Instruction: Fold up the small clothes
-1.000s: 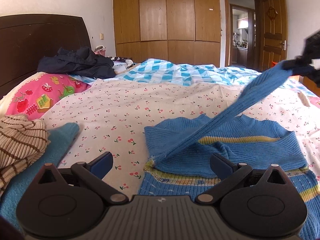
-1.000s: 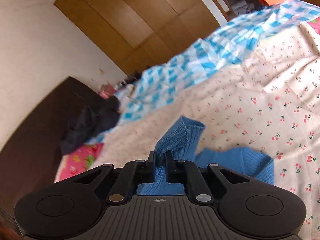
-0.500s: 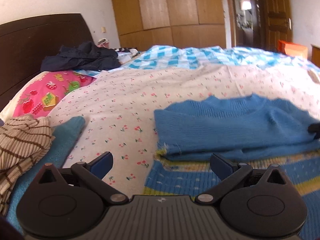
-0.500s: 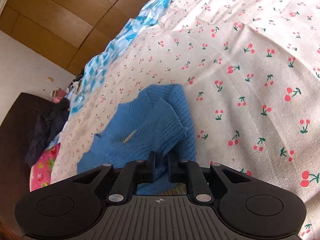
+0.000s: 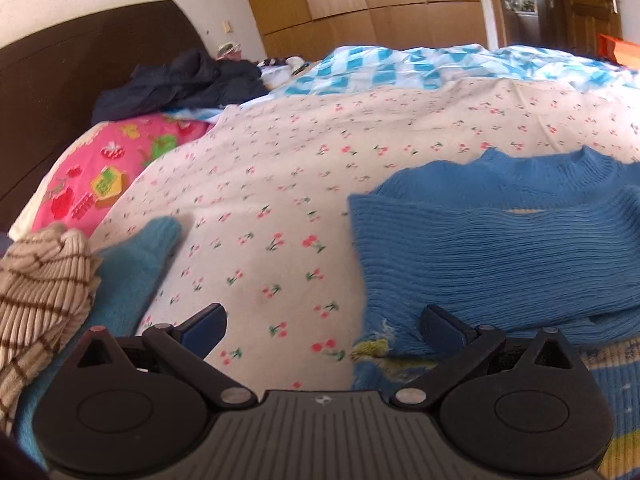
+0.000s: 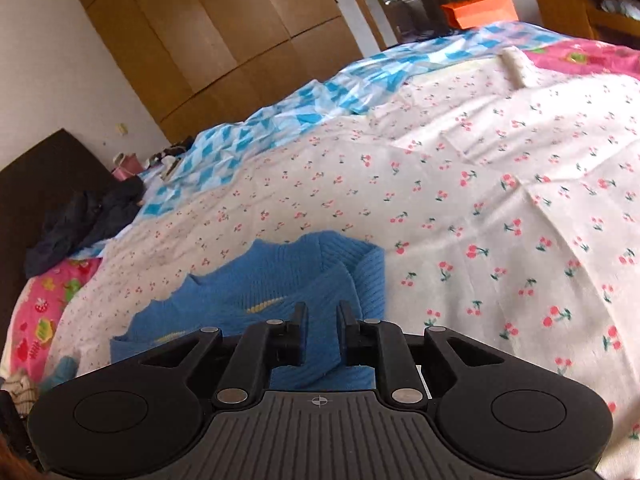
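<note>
A blue knitted sweater (image 5: 500, 248) with yellow stripes lies flat on the cherry-print bed sheet (image 5: 280, 184). Its sleeve (image 6: 340, 280) is folded across the chest. My right gripper (image 6: 322, 308) hovers low over that sleeve. Its jaws are opening, with a gap between the pads and the sleeve lying slack under them. My left gripper (image 5: 323, 316) is open wide at the sweater's left edge. Its right finger (image 5: 438, 326) is over the knit and its left finger is over bare sheet. The sweater (image 6: 248, 292) reaches left of the right gripper.
A beige striped garment (image 5: 40, 280) and a teal one (image 5: 132, 264) lie at the left. A pink pillow (image 5: 100, 176), dark clothes (image 5: 180, 84) and a blue checked quilt (image 5: 400, 68) sit farther back by the headboard (image 5: 60, 60). An orange box (image 6: 480, 10) stands beyond the bed.
My right gripper came down with the sleeve, laid it across the sweater, and its jaws parted. My left gripper sank closer to the sweater's left edge.
</note>
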`<state>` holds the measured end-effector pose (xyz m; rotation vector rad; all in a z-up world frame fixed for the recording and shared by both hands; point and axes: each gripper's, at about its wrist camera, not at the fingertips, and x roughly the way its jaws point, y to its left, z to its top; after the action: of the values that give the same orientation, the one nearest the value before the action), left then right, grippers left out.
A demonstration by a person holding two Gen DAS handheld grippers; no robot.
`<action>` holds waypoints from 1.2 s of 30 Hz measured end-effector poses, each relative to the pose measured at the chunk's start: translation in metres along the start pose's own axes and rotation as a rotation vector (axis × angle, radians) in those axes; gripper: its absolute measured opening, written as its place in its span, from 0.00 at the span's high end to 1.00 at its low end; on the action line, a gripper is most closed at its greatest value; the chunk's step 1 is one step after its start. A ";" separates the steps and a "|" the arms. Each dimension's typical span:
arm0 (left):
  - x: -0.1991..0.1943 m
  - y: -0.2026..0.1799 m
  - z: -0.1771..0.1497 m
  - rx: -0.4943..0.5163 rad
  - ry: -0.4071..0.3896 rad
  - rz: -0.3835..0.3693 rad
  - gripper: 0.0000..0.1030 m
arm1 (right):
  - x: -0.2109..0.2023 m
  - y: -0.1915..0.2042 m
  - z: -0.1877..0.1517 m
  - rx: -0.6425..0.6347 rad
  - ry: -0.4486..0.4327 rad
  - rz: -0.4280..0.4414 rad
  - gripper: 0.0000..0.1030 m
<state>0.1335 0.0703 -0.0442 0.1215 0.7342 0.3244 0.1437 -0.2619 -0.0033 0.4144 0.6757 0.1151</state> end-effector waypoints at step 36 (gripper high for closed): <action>-0.015 0.018 0.000 -0.001 0.026 -0.035 0.00 | 0.013 0.000 0.004 -0.085 0.155 -0.121 0.85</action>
<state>0.1185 0.0820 -0.0307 0.1039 0.7613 0.2932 0.1560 -0.2597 -0.0080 0.2843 0.8434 0.0614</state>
